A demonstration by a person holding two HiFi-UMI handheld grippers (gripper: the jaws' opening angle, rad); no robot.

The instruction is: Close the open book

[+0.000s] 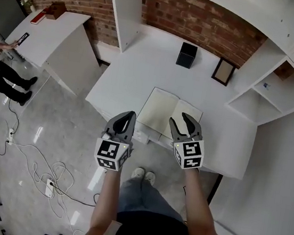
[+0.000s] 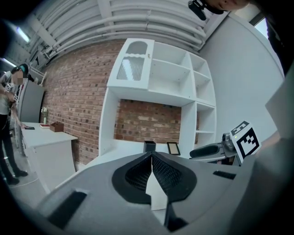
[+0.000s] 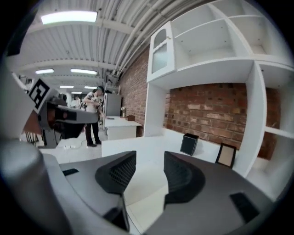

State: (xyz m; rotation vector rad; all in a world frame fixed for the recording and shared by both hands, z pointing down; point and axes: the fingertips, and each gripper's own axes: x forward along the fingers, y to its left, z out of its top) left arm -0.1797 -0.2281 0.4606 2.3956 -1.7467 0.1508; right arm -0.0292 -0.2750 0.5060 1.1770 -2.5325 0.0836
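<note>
The task has not begun in any visible way. The open book [image 1: 162, 111] lies flat on the white desk [image 1: 144, 60], both cream pages face up, close to the near edge and right in front of the person. Nothing touches it.

The left gripper [image 1: 130, 116] hovers at the book's left edge, over the near corner of the left page. In the left gripper view its jaws meet at the tips, with nothing caught between them. The right gripper [image 1: 182, 119] hangs above the near part of the right page. Its jaws stand moderately apart and empty, and only desk and a strip of pale page show through the gap.

Farther back on the desk, well apart from the book, stand a small black box [image 1: 187, 54] and a picture frame [image 1: 223, 71] leaning near the shelving. Neither is in the way.

Everything is left to do, in my judgement: get a jaw under one cover's outer edge, lift that half, swing it across the spine and lay it on the other half. The right gripper, already parted, looks better placed to take the first hold. The closed left one could steady the opposite page.
</note>
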